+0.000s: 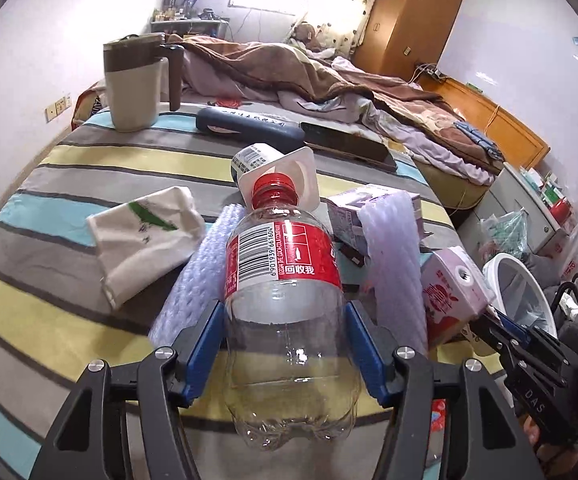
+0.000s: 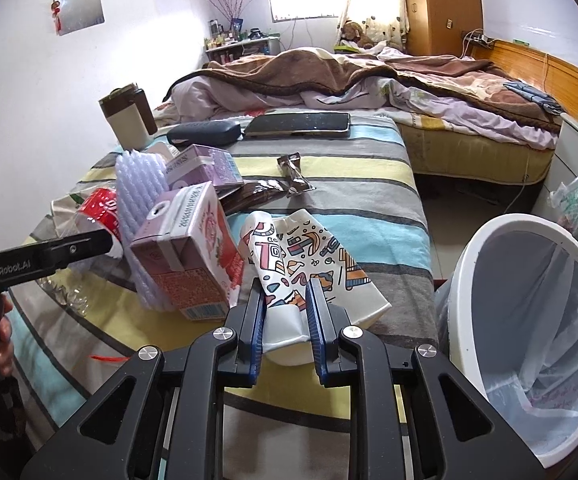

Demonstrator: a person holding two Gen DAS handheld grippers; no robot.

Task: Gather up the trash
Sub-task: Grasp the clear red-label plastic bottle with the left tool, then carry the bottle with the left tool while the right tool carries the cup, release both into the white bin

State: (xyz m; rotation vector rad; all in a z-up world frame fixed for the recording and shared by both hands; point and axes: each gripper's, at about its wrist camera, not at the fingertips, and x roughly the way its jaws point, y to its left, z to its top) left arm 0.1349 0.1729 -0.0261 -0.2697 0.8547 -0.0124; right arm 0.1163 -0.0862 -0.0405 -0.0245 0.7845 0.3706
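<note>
While the left claw (image 1: 285,320) pinches the empty bottle (image 1: 285,280) over the striped worktop (image 1: 69,168), light and crushable, the right claw (image 2: 287,300) clamps a flattened paper cup (image 2: 309,264) beside the bin (image 2: 529,320).

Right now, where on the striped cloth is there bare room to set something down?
Free: the stretch between the phone and the patterned paper cup, right of the brown wrapper. Crowded: around the pink carton, foam sleeve and plastic bottle.
</note>
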